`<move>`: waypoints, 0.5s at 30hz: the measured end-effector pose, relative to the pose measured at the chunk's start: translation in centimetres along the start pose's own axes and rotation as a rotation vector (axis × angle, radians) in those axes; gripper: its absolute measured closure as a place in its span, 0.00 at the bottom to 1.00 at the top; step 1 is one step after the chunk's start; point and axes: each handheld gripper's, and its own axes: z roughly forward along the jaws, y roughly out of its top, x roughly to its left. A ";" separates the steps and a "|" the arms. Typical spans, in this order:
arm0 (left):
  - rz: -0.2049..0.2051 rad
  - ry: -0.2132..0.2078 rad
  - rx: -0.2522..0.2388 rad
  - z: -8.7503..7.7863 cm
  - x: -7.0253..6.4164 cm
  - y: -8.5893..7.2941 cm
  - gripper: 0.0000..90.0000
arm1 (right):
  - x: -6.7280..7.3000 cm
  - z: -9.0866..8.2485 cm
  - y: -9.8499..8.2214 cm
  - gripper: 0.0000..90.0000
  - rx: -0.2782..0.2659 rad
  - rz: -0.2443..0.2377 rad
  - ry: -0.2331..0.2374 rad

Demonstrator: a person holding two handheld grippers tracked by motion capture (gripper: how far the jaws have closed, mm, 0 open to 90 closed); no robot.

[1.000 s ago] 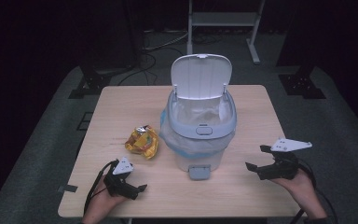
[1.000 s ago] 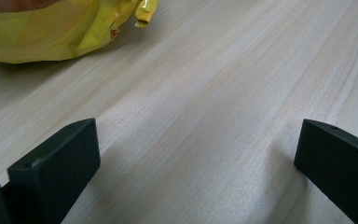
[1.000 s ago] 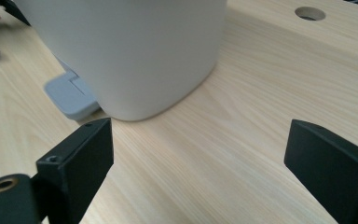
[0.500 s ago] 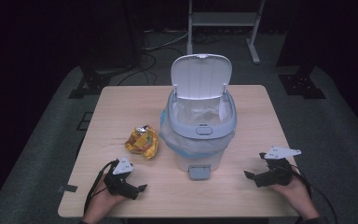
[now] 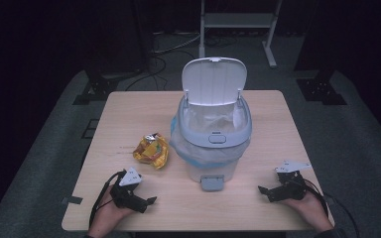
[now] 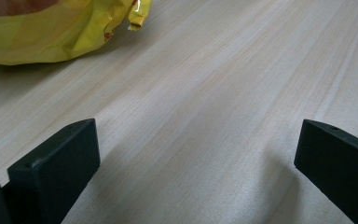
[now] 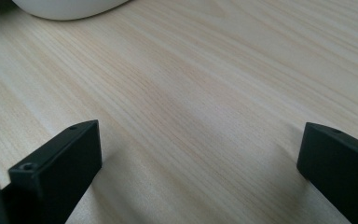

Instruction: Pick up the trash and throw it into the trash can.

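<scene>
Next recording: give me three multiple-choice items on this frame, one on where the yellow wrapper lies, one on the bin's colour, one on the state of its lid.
1. Where does the yellow wrapper lie?
A. Inside the bin
B. On the table, at the bin's left in the high view
C. Between the right gripper's jaws

2. What colour is the bin?
A. Red
B. Black
C. White and pale grey

3. How is the bin's lid?
A. Raised, standing up behind the opening
B. Shut flat
C. Lying off on the table

Answers:
1 B: the high view shows it on the table beside the bin, ahead of the left gripper.
2 C: its body and rim look pale, with a liner inside.
3 A: the lid stands upright at the back and the opening is bare.
</scene>
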 end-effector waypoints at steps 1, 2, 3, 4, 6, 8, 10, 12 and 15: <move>0.003 0.002 -0.003 -0.1 -0.1 0.1 0.00 | 0.0 0.0 -0.1 0.00 -0.007 -0.001 0.001; 0.006 0.002 -0.008 -0.3 -0.1 0.1 0.00 | 0.0 0.0 -0.1 0.00 -0.010 -0.001 -0.001; 0.009 0.005 -0.011 -0.4 -0.2 0.2 0.00 | 0.0 0.0 -0.1 0.00 -0.010 0.002 -0.002; 0.010 0.004 -0.015 -0.6 -0.2 0.3 0.00 | -0.1 0.0 -0.1 0.00 -0.010 0.003 -0.003; 0.012 0.006 -0.023 -0.9 -0.3 0.4 0.00 | -0.1 0.0 -0.1 0.00 -0.010 0.003 -0.003; 0.009 0.004 -0.024 -1.1 -0.4 0.5 0.00 | -0.1 0.0 -0.1 0.00 -0.010 0.003 -0.003; 0.002 0.002 -0.029 -1.3 -0.4 0.7 0.00 | -0.1 0.0 -0.1 0.00 -0.010 0.005 -0.004; 0.000 -0.003 -0.032 -1.7 -0.3 1.0 0.00 | -0.1 0.0 -0.1 0.00 -0.011 0.006 -0.006; 0.001 -0.005 -0.043 -2.3 -0.3 1.3 0.00 | -0.1 0.0 -0.1 0.00 -0.011 0.007 -0.007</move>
